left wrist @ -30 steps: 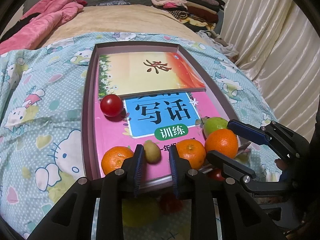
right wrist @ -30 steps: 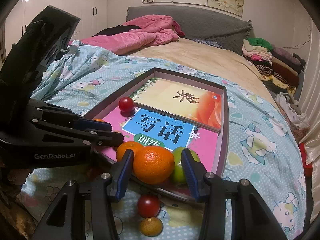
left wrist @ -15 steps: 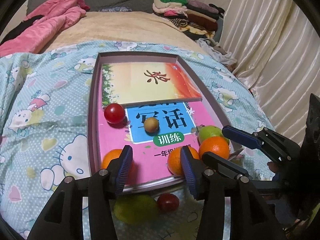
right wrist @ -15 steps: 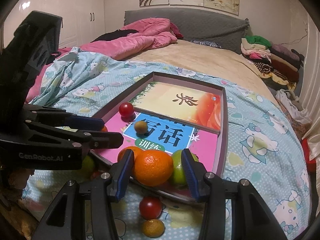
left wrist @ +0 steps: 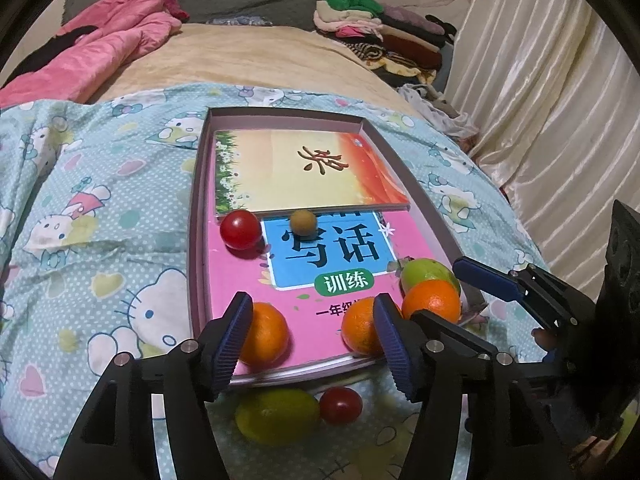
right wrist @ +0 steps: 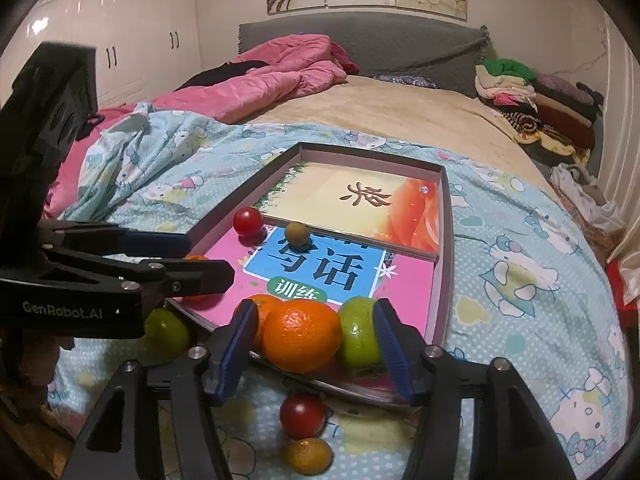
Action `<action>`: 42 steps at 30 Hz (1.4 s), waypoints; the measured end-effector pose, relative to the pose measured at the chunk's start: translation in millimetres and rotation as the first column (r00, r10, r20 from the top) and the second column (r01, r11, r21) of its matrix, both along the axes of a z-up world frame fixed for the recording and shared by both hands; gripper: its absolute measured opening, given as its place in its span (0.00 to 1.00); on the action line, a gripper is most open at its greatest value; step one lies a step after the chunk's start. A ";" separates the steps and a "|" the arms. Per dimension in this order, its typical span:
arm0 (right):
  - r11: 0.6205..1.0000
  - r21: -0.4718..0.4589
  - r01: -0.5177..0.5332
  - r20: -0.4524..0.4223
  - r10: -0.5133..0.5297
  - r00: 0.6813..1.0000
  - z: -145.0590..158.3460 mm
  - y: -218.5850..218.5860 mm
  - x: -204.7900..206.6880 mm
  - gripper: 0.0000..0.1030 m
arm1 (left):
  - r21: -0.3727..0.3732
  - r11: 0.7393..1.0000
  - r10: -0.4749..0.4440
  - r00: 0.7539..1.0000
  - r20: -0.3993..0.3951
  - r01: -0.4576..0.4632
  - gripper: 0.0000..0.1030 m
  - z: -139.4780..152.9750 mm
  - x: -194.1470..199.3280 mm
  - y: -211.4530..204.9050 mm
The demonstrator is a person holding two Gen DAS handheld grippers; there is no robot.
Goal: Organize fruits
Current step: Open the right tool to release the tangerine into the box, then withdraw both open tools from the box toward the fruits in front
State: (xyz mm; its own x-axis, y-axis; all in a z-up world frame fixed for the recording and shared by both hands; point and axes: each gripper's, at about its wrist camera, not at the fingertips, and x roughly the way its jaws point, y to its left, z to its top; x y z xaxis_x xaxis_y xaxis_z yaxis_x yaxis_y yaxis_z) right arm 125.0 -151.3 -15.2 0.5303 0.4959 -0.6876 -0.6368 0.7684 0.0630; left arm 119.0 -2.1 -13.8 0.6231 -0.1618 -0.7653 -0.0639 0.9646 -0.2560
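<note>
A shallow box tray holding books lies on the bed. On the pink book are a red tomato, a small brown fruit, three oranges and a green fruit. In front of the tray lie a green lime and a red tomato. My left gripper is open and empty above the tray's near edge. My right gripper is open around an orange, with the green fruit beside it.
A small orange fruit and a tomato lie on the blue quilt near the right gripper. A pink blanket and folded clothes lie at the far end. Curtains hang on the right.
My left gripper opened and let go of the small brown fruit, which rolled away up the pink book to the upper book's edge. The gripper drew back. The right gripper stayed around the orange.
</note>
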 end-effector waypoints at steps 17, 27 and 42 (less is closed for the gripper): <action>0.990 0.111 0.084 0.025 -0.087 0.996 17.8 -17.1 4.7 0.81 | 0.001 0.997 0.081 0.997 0.008 -0.081 0.74 6.3 -8.6 14.5; 0.980 0.154 0.128 0.038 -0.136 0.990 25.9 -27.2 7.0 0.86 | 0.030 0.994 0.103 0.995 0.011 -0.104 0.74 11.2 -16.8 17.7; 0.973 0.169 0.155 0.028 -0.162 0.986 29.3 -36.9 0.8 0.87 | 0.019 0.990 0.142 0.990 0.004 -0.142 0.74 16.4 -30.7 31.9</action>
